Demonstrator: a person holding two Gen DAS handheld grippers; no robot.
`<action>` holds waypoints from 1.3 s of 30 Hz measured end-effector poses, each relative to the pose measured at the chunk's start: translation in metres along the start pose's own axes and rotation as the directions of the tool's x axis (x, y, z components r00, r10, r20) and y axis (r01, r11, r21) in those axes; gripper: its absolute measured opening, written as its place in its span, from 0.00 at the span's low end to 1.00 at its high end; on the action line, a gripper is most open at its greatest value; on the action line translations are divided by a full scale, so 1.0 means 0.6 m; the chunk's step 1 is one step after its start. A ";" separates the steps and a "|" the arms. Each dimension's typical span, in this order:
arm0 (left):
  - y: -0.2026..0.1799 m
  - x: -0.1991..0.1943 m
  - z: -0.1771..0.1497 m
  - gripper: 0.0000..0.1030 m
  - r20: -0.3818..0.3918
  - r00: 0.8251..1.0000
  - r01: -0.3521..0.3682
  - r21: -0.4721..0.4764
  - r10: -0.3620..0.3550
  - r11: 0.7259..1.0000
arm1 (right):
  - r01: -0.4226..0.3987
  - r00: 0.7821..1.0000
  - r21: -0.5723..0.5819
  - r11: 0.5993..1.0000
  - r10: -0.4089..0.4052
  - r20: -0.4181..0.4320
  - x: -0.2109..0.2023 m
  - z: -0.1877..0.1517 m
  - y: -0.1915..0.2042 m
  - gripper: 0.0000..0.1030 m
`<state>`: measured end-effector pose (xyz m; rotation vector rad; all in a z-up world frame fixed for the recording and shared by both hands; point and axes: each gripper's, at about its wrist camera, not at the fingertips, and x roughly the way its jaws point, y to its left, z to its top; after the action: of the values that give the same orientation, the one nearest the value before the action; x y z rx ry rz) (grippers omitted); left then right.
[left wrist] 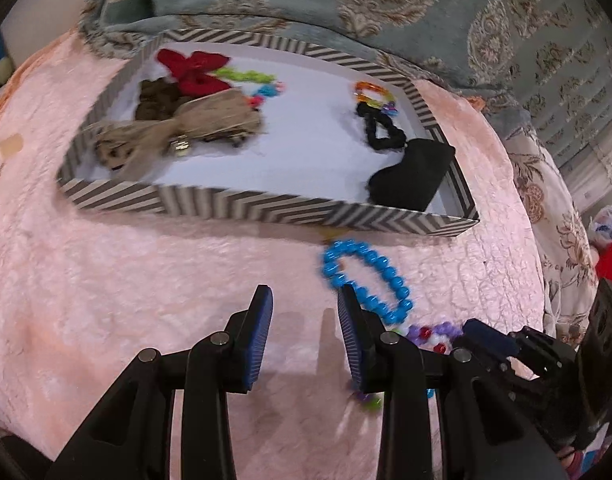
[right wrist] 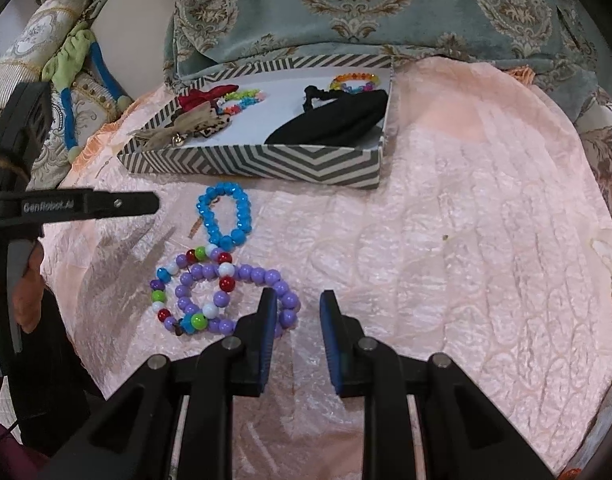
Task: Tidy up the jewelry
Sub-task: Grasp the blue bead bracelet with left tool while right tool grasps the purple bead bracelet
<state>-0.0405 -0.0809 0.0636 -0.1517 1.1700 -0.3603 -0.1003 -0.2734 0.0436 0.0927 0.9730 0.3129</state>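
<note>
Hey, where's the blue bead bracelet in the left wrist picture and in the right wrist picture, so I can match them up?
Left wrist view: the blue bead bracelet lies right of centre, on the pink cloth just below the striped box's front wall.
Right wrist view: the blue bead bracelet lies left of centre, below the box's front wall.
Shared landmark: the striped box, with the bracelet just in front of it.

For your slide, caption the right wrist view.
Bead bracelets lie on pink cloth before a striped tray.
</note>
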 end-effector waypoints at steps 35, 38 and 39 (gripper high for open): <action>-0.019 0.036 0.017 0.00 0.035 0.999 0.016 0.025 -0.017 1.000 | -0.011 0.996 -0.098 0.995 0.020 0.092 -0.029 0.006 0.034 0.09; -0.013 0.012 0.014 0.00 0.059 0.998 0.017 0.029 -0.018 0.999 | -0.007 0.989 -0.113 0.994 0.023 0.145 -0.065 0.019 0.042 0.09; -0.011 0.004 0.015 0.00 0.066 0.998 0.020 0.027 -0.022 0.999 | -0.003 0.987 -0.118 0.993 0.022 0.159 -0.076 0.024 0.043 0.09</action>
<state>-0.0328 -0.0889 0.0669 -0.1520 1.0985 -0.3859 -0.1179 -0.2618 0.0937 0.0166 0.7935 0.3678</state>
